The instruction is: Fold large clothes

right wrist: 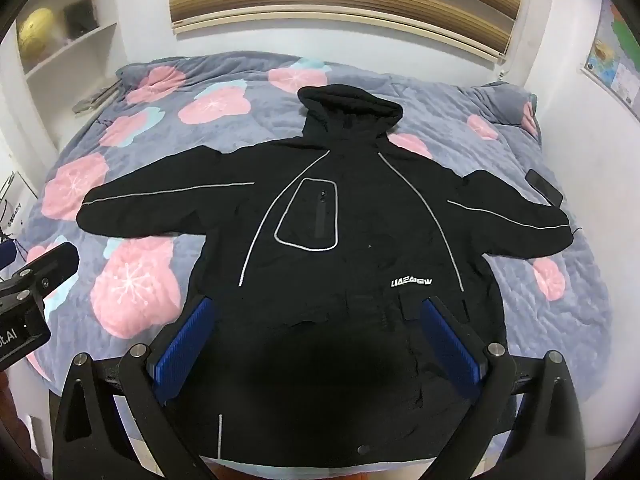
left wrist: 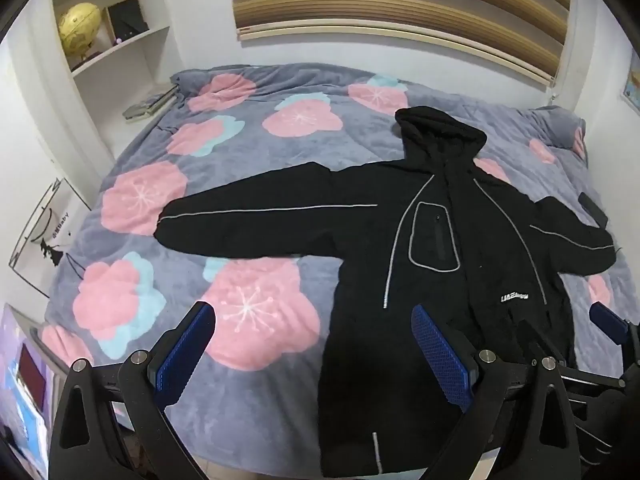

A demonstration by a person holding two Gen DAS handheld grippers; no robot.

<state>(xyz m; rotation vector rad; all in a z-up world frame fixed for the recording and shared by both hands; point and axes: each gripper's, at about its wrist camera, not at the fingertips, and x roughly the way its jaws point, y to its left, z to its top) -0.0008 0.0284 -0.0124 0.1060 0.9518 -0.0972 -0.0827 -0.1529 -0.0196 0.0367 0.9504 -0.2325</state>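
Jacket (right wrist: 344, 248) for folding, seen past two hand-held tools before any fold is made. Right tool (right wrist: 316, 344): both blue pads stand wide apart with nothing between them, hovering above the lower body of the garment and tilted down toward it, a stance that suits surveying the whole piece before choosing a grasp. Left tool (left wrist: 312, 356): likewise fully spread and empty, one pad over the bedspread (left wrist: 256, 312) and the other over the jacket's hem side; in the right wrist view its housing shows at 9 o'clock. The two tools sit side by side at the foot of the garment, probably so that each can take one side.

Outward from the tools, the jacket lies flat and face up on the bed, hem nearest the tools at 6 o'clock, hood (right wrist: 352, 108) at 12 o'clock. Both sleeves are spread to 9 and 3 o'clock, an arrangement that exposes every edge for folding. The fabric is black, with thin pale piping along the sleeves and curving down the chest, an outlined chest pocket (right wrist: 310, 216), and a small white logo (right wrist: 412, 282). A dark flat object (right wrist: 544, 190), too unclear to identify, lies just beyond the sleeve at 3 o'clock. The bedspread beneath is grey with pink flowers.
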